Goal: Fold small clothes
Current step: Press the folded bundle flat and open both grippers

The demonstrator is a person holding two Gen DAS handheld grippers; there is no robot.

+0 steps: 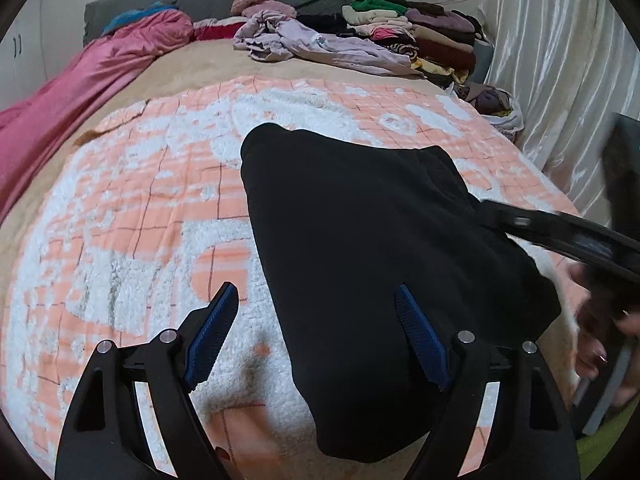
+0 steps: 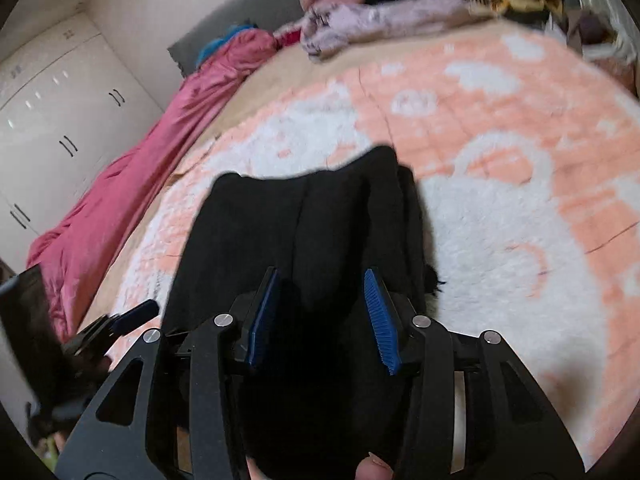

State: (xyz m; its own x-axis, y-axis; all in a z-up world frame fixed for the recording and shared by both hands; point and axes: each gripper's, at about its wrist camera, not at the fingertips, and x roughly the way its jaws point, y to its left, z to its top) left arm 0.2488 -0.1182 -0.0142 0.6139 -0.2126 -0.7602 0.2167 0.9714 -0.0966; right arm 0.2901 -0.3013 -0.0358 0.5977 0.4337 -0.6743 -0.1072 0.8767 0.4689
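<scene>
A black garment [image 1: 372, 232] lies folded on the pink-and-white blanket [image 1: 140, 208]. My left gripper [image 1: 316, 304] is open just above the garment's near left edge, its right blue pad over the cloth and its left pad over the blanket. My right gripper [image 2: 324, 284] is open right above the same black garment [image 2: 304, 216], with cloth between its blue pads. It also shows at the right of the left wrist view [image 1: 560, 236], reaching onto the garment's right edge. The left gripper [image 2: 132, 316] shows at the lower left of the right wrist view.
A pile of folded clothes [image 1: 420, 32] and a crumpled lilac garment [image 1: 312, 40] lie at the bed's far end. A pink duvet [image 1: 80, 80] runs along the left side. A white curtain [image 1: 560, 60] hangs on the right. White wardrobes [image 2: 52, 120] stand at left.
</scene>
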